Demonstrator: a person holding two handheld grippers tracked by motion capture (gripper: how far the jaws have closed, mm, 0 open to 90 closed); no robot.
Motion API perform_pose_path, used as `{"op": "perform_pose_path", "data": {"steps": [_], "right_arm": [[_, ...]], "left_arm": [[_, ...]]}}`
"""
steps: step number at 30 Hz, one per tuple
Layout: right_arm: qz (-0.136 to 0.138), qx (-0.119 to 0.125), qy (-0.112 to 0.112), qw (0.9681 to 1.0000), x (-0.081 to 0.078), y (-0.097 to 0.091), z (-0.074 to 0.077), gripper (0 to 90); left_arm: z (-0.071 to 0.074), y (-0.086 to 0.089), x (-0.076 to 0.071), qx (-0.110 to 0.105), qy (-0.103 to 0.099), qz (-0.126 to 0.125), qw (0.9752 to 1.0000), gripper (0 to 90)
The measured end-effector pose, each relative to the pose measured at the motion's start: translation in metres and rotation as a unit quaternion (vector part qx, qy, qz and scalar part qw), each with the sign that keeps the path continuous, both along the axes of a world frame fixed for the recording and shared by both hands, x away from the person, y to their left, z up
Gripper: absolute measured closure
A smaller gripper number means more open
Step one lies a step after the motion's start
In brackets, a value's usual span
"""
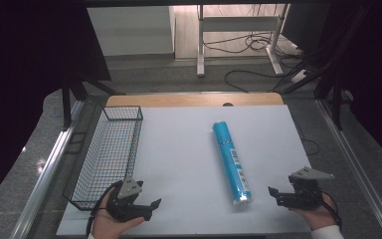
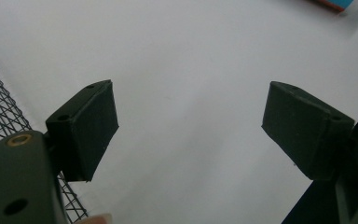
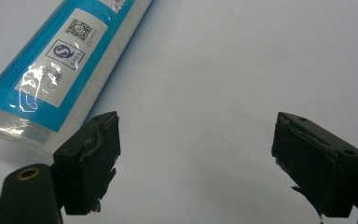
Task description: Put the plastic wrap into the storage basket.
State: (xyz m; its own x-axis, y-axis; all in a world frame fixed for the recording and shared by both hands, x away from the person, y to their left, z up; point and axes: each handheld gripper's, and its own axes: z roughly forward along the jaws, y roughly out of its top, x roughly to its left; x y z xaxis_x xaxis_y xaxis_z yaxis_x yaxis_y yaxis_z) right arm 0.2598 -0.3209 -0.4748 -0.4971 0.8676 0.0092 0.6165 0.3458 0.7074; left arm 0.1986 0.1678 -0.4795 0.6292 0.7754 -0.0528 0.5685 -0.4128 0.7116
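Nothing looks started yet: the blue roll (image 1: 232, 163) lies untouched on the white table (image 1: 179, 164), its end toward the near edge, and the wire basket (image 1: 107, 154) along the left edge sits empty. The left gripper (image 1: 146, 205) and right gripper (image 1: 276, 195) hover at the near corners, jaws spread wide, gripping nothing. Beyond, grey floor and cables.
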Motion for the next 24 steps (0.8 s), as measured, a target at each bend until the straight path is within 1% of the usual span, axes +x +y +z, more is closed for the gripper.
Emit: {"op": "perform_pose_path", "data": {"steps": [5,8,16,20,24], "right_arm": [[-0.003,0.004,0.002,1.0000,0.0014,0.0013,0.0010,16.1],[-0.004,0.005,0.000,1.0000,0.0019,0.0028,0.0026,16.3],[-0.006,0.002,-0.001,1.0000,0.0007,0.0034,0.0014,16.7],[-0.009,0.012,0.003,0.9999,0.0004,0.0025,0.0029,18.5],[-0.006,0.020,0.009,0.9997,0.0026,0.0053,0.0057,20.0]], "left_arm": [[0.0002,0.0018,0.0002,-0.002,0.000,0.002,1.0000,18.2],[0.0002,0.0026,0.0005,-0.002,0.000,0.003,1.0000,18.2],[0.0008,0.0030,0.0001,-0.002,-0.001,0.002,1.0000,18.3],[0.0010,0.0026,-0.0009,0.001,-0.002,0.001,1.0000,18.2],[0.0015,0.0021,-0.0040,0.003,-0.004,0.003,1.0000,18.3]]}}
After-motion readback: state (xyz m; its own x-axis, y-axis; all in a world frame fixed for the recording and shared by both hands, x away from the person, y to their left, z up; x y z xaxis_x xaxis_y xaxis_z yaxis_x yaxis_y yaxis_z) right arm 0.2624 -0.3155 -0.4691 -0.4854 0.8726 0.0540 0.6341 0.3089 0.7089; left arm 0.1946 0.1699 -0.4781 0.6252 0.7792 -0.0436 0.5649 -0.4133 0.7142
